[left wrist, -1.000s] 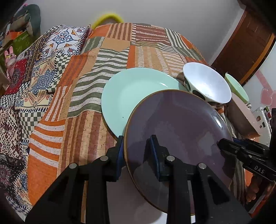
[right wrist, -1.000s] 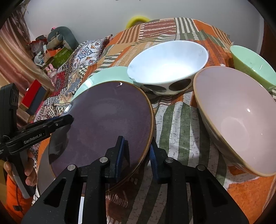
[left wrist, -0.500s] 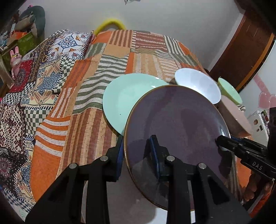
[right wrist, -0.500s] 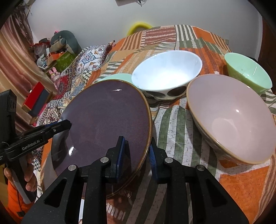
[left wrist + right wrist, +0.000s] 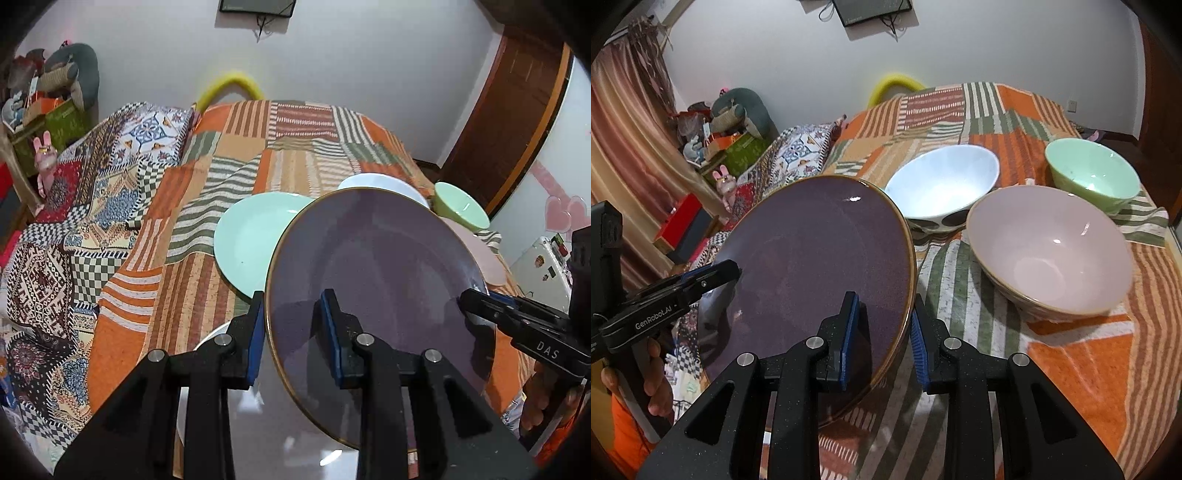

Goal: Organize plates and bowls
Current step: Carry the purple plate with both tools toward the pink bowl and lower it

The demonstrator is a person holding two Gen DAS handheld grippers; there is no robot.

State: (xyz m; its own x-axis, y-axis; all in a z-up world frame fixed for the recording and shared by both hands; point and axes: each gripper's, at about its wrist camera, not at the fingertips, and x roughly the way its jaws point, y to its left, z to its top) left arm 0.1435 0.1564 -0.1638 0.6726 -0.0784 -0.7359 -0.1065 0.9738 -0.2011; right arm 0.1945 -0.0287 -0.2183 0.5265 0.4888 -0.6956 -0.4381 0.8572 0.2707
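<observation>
I hold the purple plate (image 5: 373,280) in the air with both grippers, tilted, above the bed with the patchwork blanket (image 5: 229,155). My left gripper (image 5: 293,328) pinches the rim on the near left side of the plate: one blue pad is under the rim and the other presses on the upper face. My right gripper (image 5: 882,328) pinches the opposite edge in the same manner, one pad on the face and one outside the rim. Both are closed only as far as the thickness of the plate allows.

The relation that matters for the next move is this: the mint plate (image 5: 251,236) lies flat on the blanket just beyond and to the left of the purple plate, partly hidden behind its far edge in the left wrist view. So the left gripper is the nearer one to it. I judge that the purple plate should go forward and left, then down flat on the mint plate.

To the right stand three bowls (white bowl (image 5: 942,184), pink bowl (image 5: 1049,251), green bowl (image 5: 1093,173)), near each other. The pink bowl is close to my right gripper, so a swing to that side could hit it.
</observation>
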